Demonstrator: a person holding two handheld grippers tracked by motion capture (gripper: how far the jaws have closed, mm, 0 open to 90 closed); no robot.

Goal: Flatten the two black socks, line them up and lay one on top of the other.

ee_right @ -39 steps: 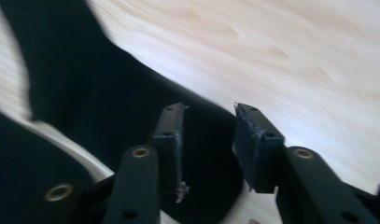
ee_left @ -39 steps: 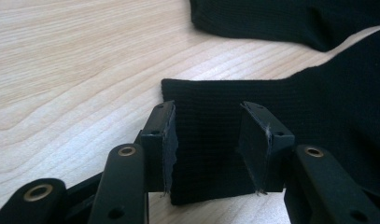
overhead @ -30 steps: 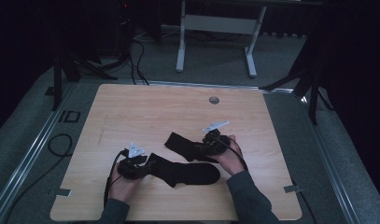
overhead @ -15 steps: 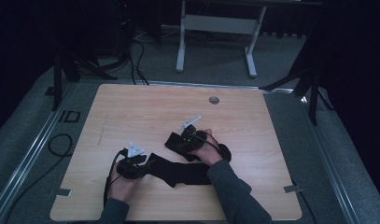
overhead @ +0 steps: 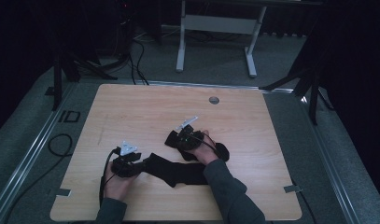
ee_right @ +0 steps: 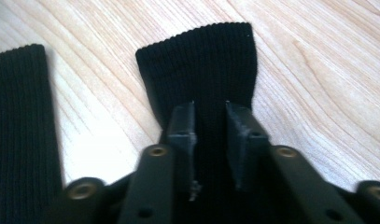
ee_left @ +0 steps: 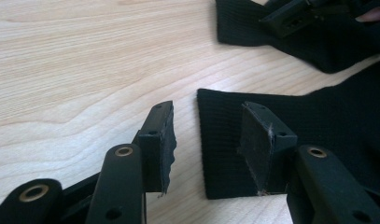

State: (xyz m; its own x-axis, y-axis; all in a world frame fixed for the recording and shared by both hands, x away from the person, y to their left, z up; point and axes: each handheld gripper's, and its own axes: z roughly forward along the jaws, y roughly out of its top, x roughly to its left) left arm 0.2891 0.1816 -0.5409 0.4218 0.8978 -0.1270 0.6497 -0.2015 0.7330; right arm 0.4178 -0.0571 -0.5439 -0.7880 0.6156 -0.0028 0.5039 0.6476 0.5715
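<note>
With two black ribbed knitted socks (overhead: pixel 178 170) lying near the front of the light wooden table (overhead: pixel 253 121), the right gripper (ee_right: pixel 210 123) was clenched on one sock's cuff (ee_right: pixel 201 60) while the left gripper (ee_left: pixel 208 140) sat released astride the other's (ee_left: pixel 225 135), apparently mid-pairing, next needing that left grip closed.

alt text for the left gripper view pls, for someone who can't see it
The left hand-held gripper is open over a wooden table, one jaw resting on the ribbed cuff of a black sock and the other over bare wood. At top right, a second black sock lies under the other hand-held gripper.
</note>
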